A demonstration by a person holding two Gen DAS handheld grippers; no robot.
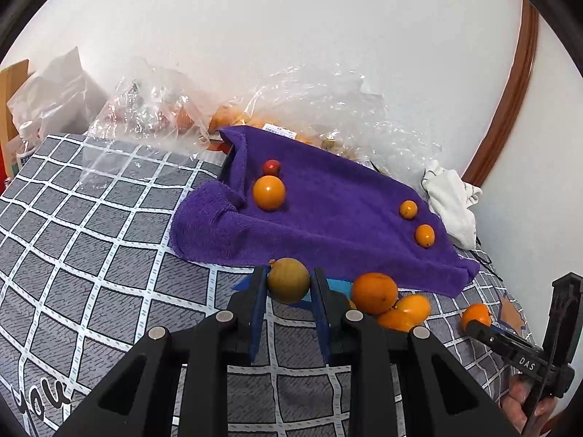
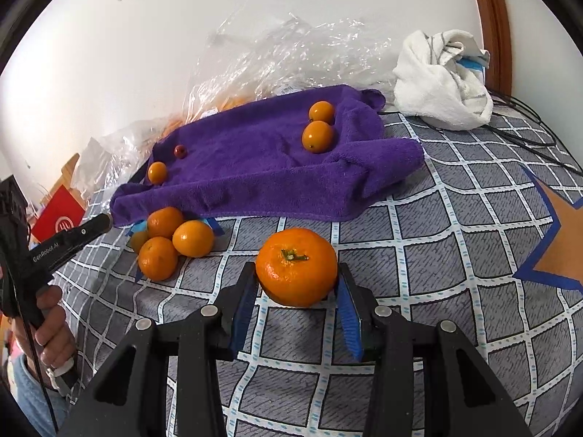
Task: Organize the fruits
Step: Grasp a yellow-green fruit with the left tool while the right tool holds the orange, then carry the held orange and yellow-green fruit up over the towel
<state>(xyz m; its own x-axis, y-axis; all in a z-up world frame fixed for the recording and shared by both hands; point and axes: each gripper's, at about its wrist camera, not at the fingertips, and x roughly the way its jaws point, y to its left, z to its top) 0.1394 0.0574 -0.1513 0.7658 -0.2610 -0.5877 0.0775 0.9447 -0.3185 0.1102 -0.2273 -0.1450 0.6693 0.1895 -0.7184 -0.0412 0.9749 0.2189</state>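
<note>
Fruits gripped: left gripper [image 1: 288,281] clamps greenish fruit [image 1: 288,279]; right gripper [image 2: 297,284] clamps mandarin [image 2: 296,266]. Over-squeezing risks bruising; round skins risk slipping.

Four fruits [image 2: 318,137] lie on the towel [image 2: 255,167] toward the bed's [image 2: 455,236] far edge. A fruit cluster [image 2: 175,242] sits before the towel; plastic bags [image 2: 291,54] lie behind it.

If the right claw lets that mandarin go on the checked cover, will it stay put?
Probably it rolls a little: the mandarin is round and the checked cover looks soft and uneven. Its flattened shape may settle it soon. The peel looks dimpled, so it likely won't slip.
</note>
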